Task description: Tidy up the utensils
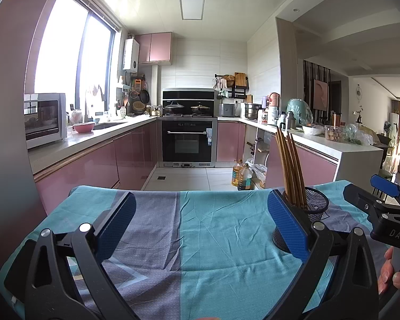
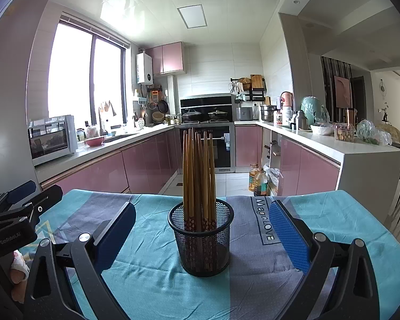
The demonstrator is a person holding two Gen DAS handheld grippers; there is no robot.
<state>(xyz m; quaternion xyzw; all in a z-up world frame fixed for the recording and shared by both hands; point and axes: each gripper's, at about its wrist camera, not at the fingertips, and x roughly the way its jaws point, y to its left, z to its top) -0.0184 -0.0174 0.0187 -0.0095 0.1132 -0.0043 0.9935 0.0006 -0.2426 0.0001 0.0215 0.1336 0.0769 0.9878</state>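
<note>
On the cloth-covered surface ahead of me stands a black mesh cup, upright, holding a bunch of wooden chopsticks that rise well above its rim. My right gripper faces the cup, jaws wide apart, one on either side and not touching it. My left gripper is just beside it, jaws also spread, with only cloth between them; the cup sits behind its right finger.

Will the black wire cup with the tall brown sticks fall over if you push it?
Probably, if pushed high up. The wooden chopsticks rise far above the black mesh cup, so it looks top-heavy. It sits on a wrinkled teal cloth, which may snag its base.
</note>
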